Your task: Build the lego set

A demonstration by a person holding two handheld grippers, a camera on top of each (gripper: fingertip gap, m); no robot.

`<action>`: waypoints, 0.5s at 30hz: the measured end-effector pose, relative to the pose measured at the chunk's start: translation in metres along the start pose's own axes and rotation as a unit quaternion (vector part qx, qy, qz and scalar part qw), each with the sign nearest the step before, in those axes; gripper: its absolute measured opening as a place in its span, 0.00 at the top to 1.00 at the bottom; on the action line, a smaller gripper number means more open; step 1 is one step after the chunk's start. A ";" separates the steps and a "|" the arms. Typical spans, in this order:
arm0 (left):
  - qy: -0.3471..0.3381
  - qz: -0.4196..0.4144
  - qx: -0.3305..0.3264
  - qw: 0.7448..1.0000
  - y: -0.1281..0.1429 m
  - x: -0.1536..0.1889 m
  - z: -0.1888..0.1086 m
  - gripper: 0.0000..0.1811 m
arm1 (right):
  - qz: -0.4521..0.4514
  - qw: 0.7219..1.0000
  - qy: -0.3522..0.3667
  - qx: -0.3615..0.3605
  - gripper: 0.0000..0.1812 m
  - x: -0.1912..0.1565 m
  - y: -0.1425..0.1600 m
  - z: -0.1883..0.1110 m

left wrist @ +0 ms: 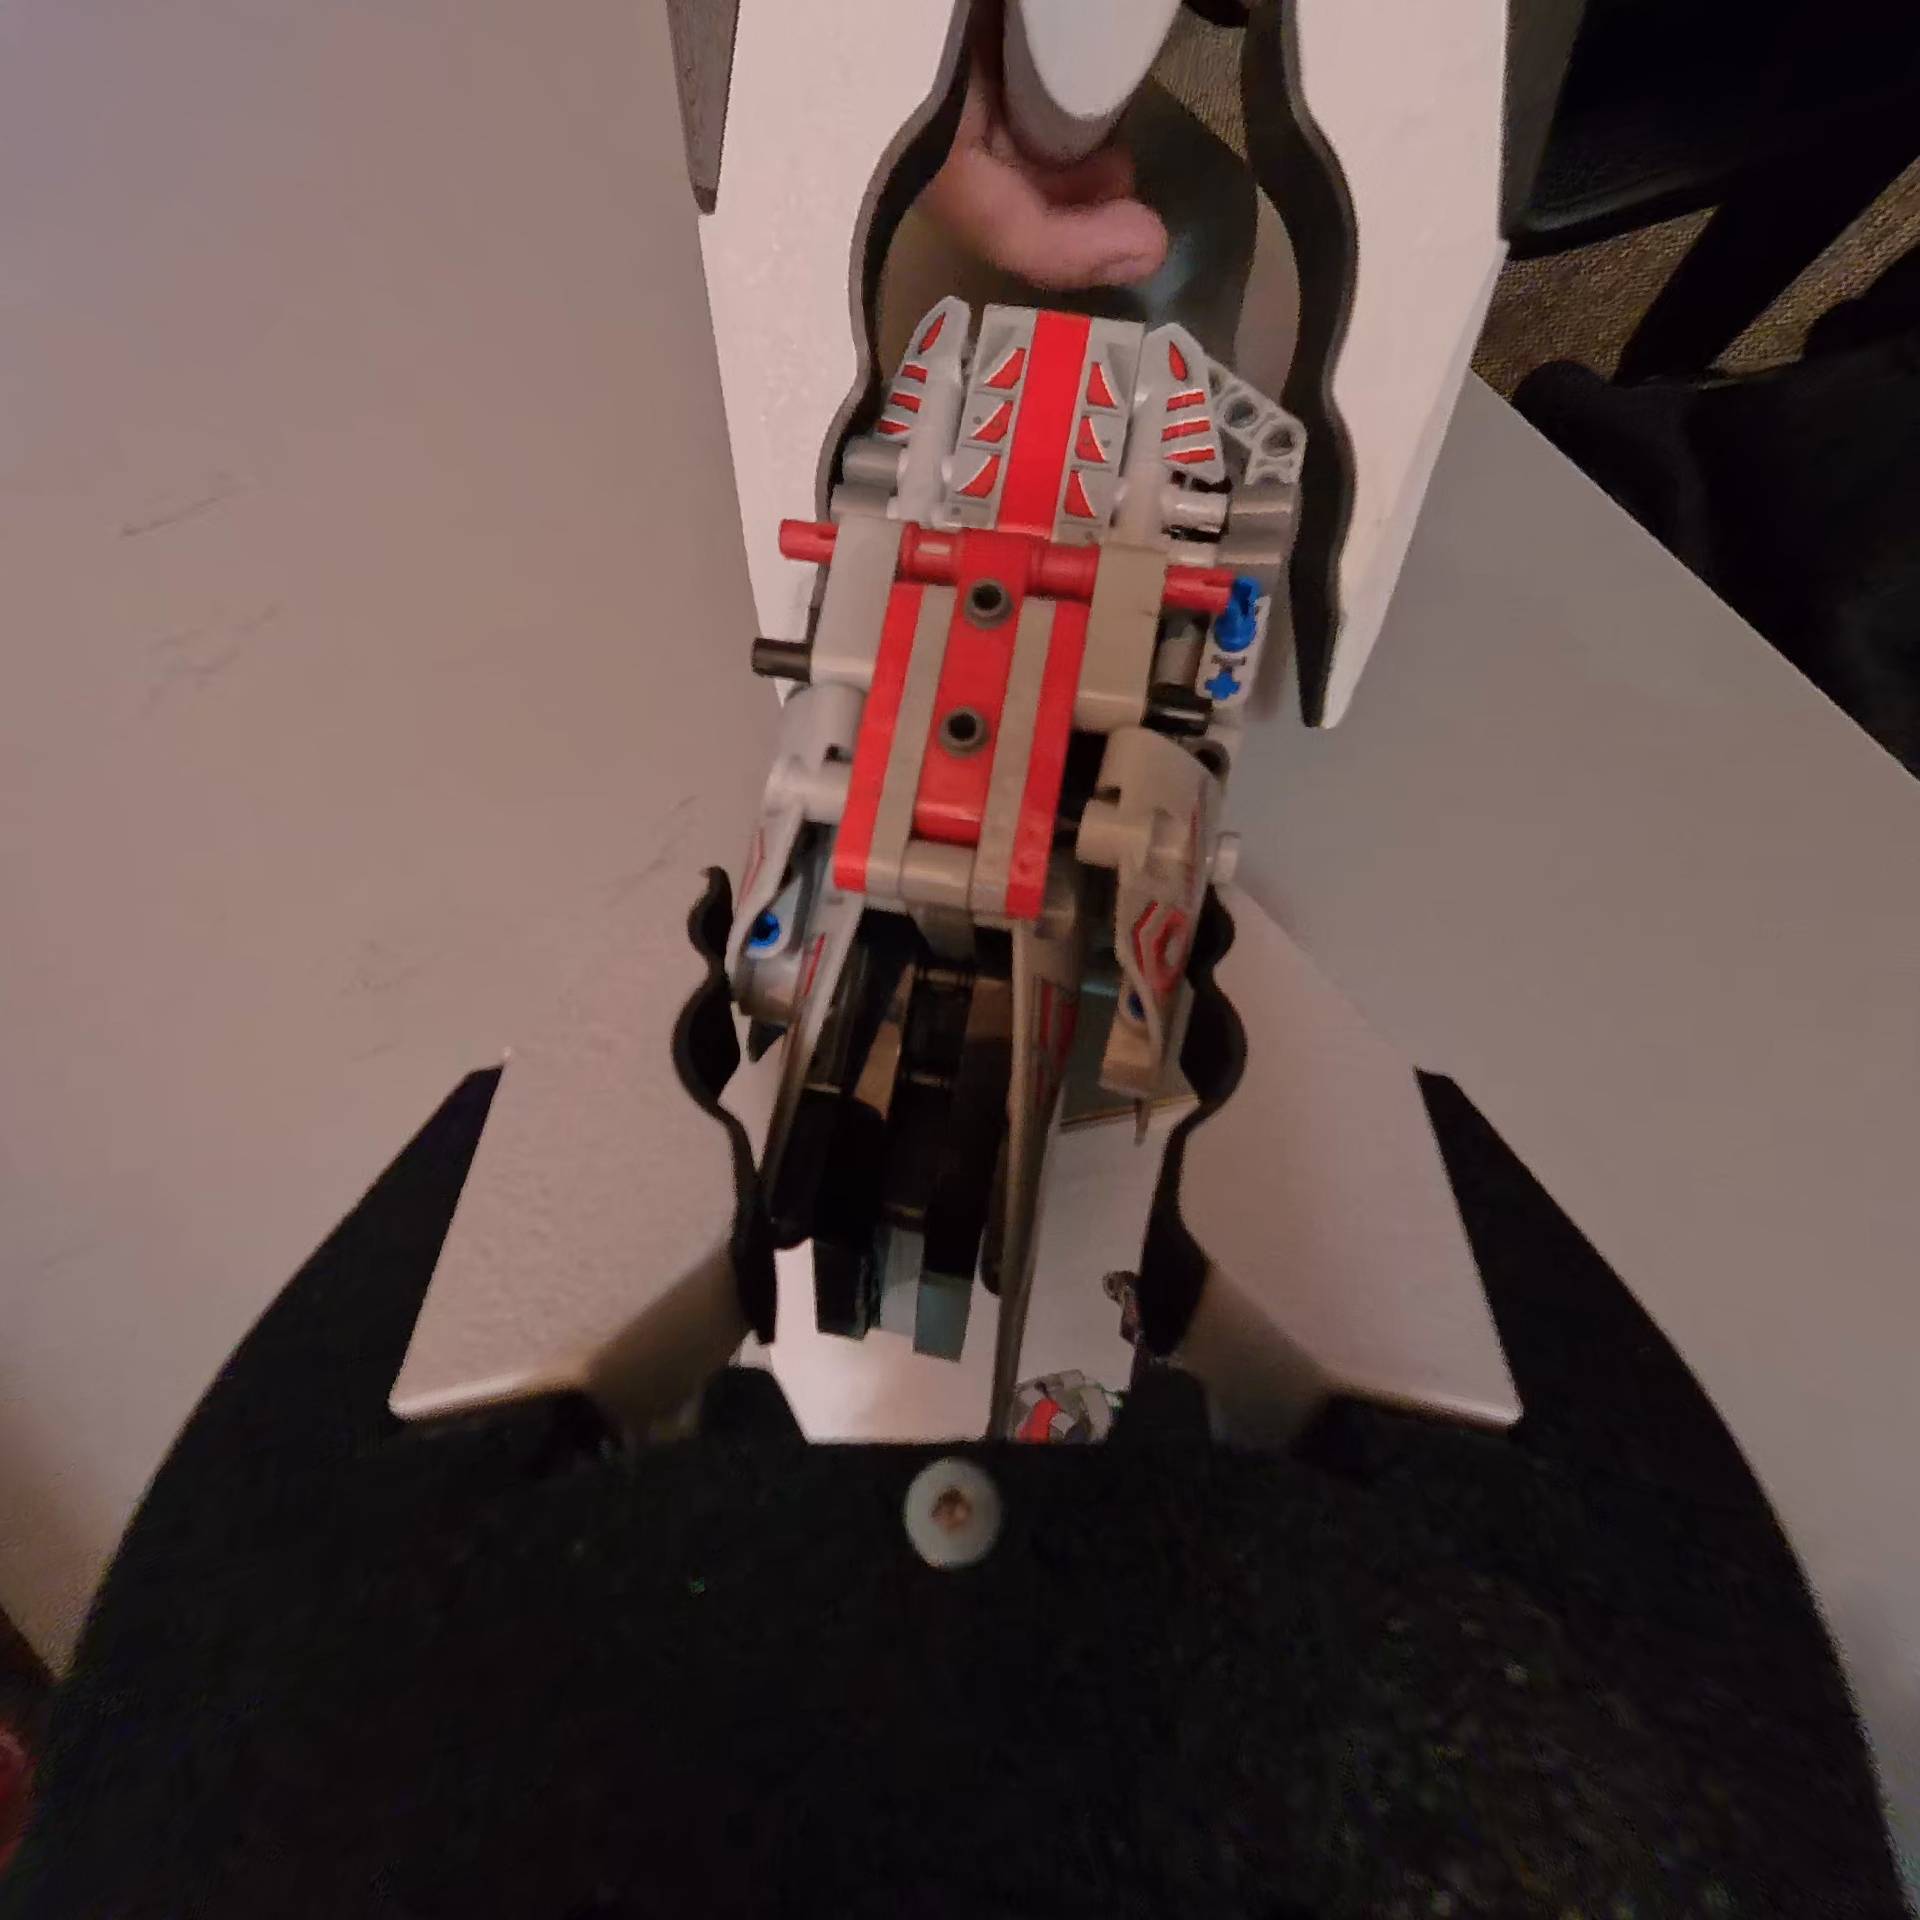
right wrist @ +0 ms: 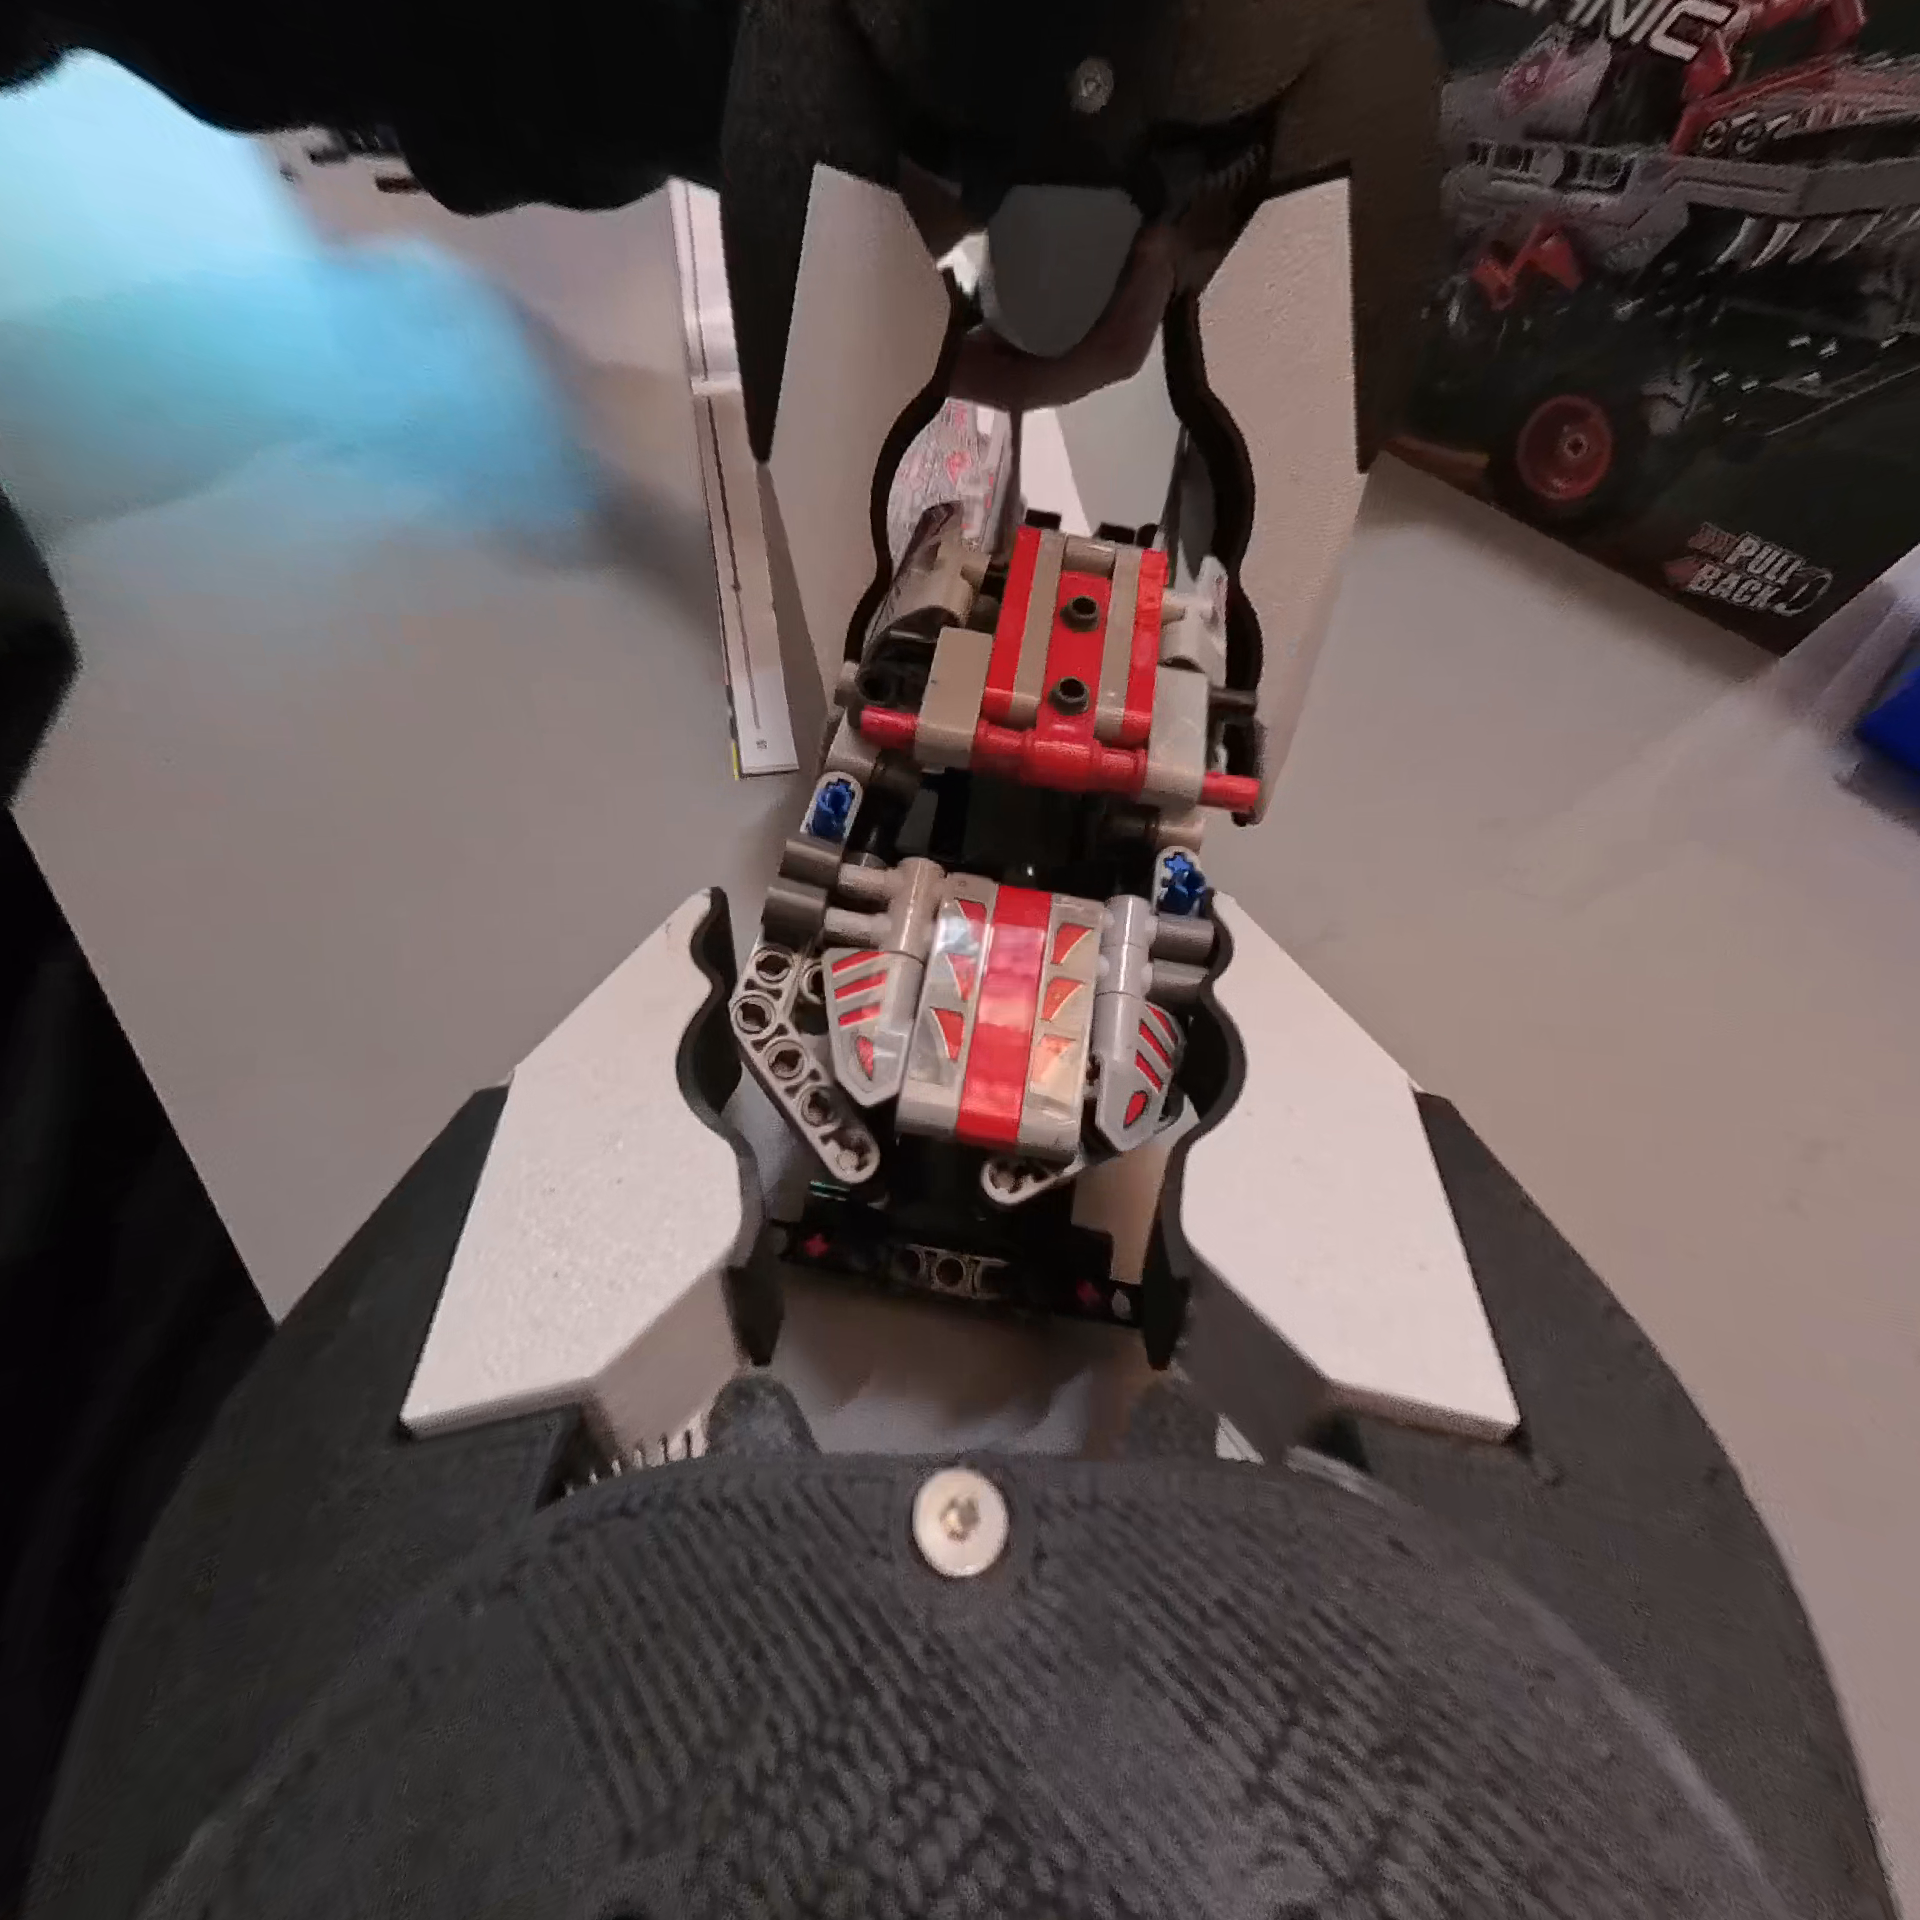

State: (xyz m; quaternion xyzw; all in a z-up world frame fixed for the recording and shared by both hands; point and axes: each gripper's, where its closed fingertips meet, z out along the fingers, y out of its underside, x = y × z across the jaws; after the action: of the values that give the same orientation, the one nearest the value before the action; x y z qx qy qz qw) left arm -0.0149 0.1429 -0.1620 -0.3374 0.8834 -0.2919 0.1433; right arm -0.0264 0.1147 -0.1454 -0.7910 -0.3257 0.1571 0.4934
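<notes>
Two grippers clamp one red-and-grey lego vehicle from opposite ends above the white bench. The right gripper is closed on the end with the striped red-and-grey panels; the left gripper is closed on the black underside end. A blue pin projects from the vehicle's side. Farther back, a printed booklet lies flat, and a product box bearing lettering and a truck picture stands at the bench's far right.

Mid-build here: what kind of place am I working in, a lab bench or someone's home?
Probably a home or office room rather than a lab. The work surface is a plain white table, the set's retail box stands on it by an instruction booklet, and carpet shows beyond the table edge.
</notes>
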 end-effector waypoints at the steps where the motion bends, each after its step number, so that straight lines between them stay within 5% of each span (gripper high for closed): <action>1: -0.002 -0.003 -0.006 1.000 0.001 0.001 -0.001 0.53 | 0.002 1.000 0.000 0.004 0.52 -0.001 -0.001 0.000; 8: -0.029 -0.010 -0.033 0.999 0.002 0.005 -0.003 0.53 | 0.016 1.000 0.009 0.019 0.47 -0.002 -0.004 0.002; 15: -0.029 -0.013 -0.040 0.999 0.002 0.011 -0.004 0.53 | 0.002 1.000 0.011 0.015 0.54 0.002 -0.001 0.000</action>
State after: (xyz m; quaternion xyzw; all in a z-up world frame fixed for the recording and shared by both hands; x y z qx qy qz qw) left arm -0.0255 0.1386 -0.1603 -0.3626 0.8855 -0.2481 0.1514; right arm -0.0253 0.1165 -0.1443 -0.7857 -0.3167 0.1545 0.5084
